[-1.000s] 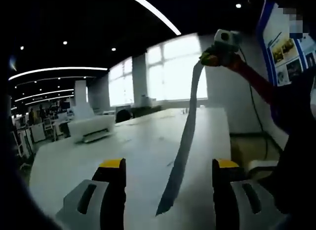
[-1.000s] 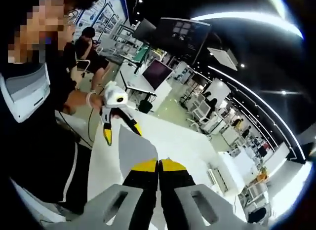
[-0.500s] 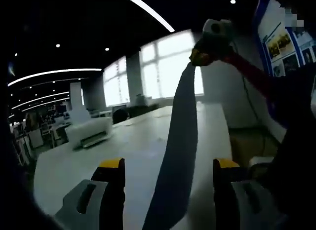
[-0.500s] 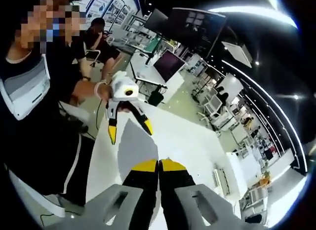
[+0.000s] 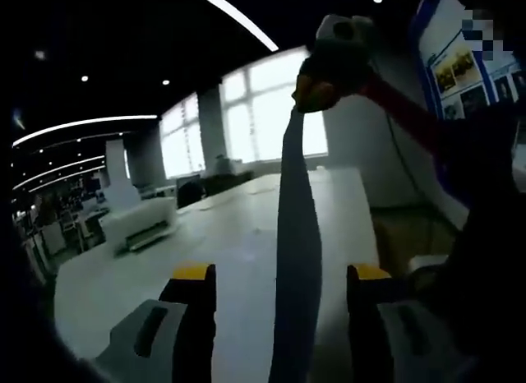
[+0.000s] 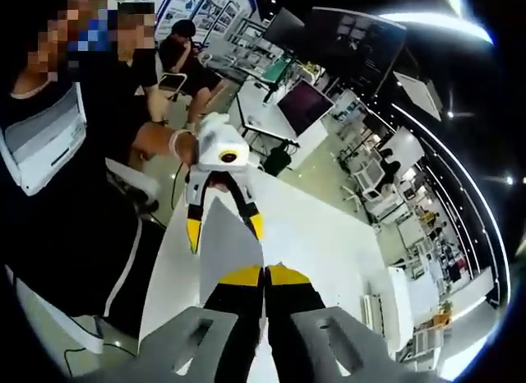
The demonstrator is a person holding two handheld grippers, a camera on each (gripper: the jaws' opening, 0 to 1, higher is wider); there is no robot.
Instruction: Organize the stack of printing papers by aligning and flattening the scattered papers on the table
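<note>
No text can be read anywhere (the wall posters point(image 5: 470, 66) are too blurred).

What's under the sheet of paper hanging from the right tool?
The paper, pinched by the right tool, hangs above the white table, between the left tool's open jaws. The table strip directly behind it is hidden.

obstacle: hanging paper point(image 5: 296, 260) between jaws | table point(image 5: 205, 243) bare beside printer point(image 5: 140, 223)

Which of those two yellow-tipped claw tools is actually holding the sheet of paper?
The right gripper: jaws shut on the paper. The left gripper stands open around it.
</note>
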